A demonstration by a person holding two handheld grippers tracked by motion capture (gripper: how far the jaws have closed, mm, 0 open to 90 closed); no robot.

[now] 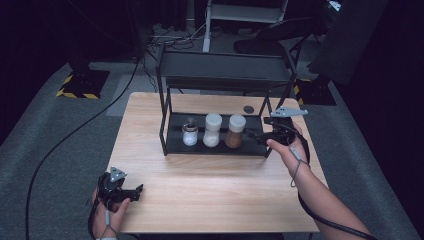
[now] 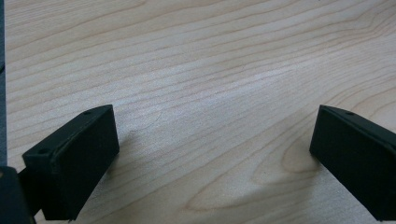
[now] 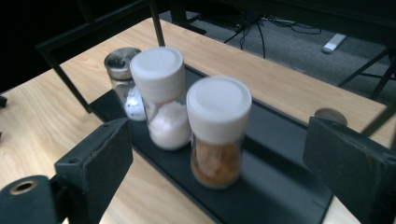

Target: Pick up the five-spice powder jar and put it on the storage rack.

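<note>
Brown jar (image 3: 217, 135): stood on black tray (image 3: 280, 186) of rack (image 1: 225, 70), rightmost in a row of three, nearest right gripper (image 1: 261, 136). Beside it, close by or perhaps touching, white jar (image 3: 163, 100); farther along, small glass shaker (image 3: 122, 77) with metal top, just behind white jar in right gripper view. Rack posts rose at tray corners, with an upper shelf above; one post stood just by right gripper in high view. Small dark round disc (image 1: 248, 108) lay on table (image 1: 210, 185) behind rack. Nothing stood between right gripper and brown jar.

Seen up close: clear glass body, filled with brownish-orange powder, capped by a wide white lid, upright. White jar alike in shape, holding white grains, same white lid.

Right gripper: held at tray's right end, pointed toward the jars, jaws spread wide, nothing between pads, brown jar ahead of the gap and clear of both. Left gripper (image 1: 134, 192): rested low over bare wood near table's front left corner, well apart from rack, jaws spread wide, nothing held.
</note>
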